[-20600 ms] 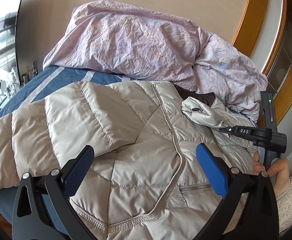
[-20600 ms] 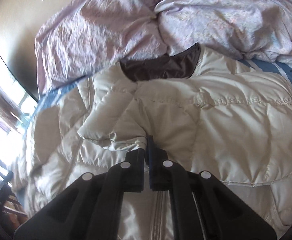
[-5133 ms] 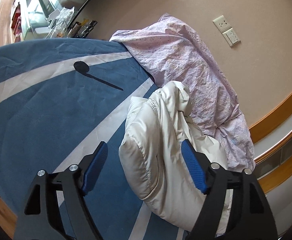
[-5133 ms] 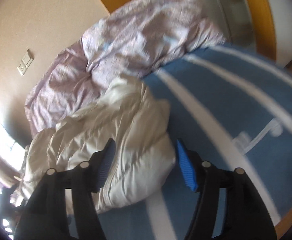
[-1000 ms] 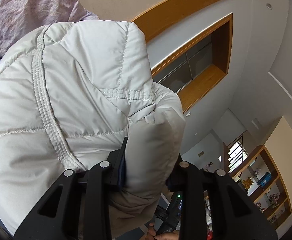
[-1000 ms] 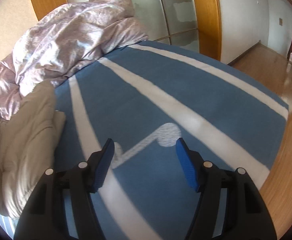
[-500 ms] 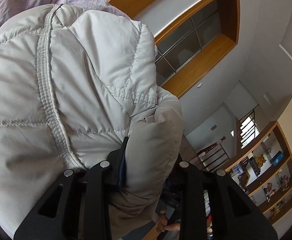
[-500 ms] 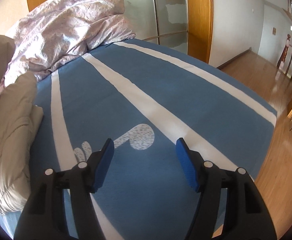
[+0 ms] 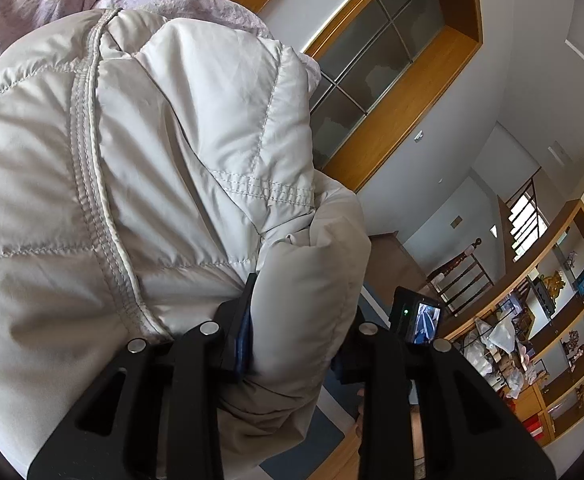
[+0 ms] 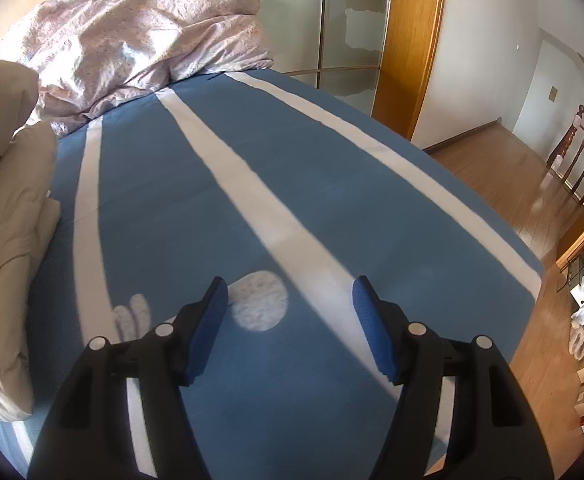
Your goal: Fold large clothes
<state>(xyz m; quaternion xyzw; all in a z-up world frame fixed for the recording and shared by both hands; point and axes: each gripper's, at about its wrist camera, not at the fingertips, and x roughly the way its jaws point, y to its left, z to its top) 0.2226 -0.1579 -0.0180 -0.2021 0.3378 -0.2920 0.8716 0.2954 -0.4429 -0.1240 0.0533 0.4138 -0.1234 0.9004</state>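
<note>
The left hand-held gripper, clamping the folded jacket, is lifting it off the bed for relocation, while the right hand-held gripper is hovering wide open and empty.

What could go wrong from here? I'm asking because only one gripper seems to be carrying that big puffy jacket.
The left gripper pinches only one thick fold of the pale grey quilted puffer jacket; the slick fabric might slip out and the folds fall open. The right gripper hangs open over the blue bedsheet with white stripes, giving no support, so the loose bulk could sag and unfold.
</note>
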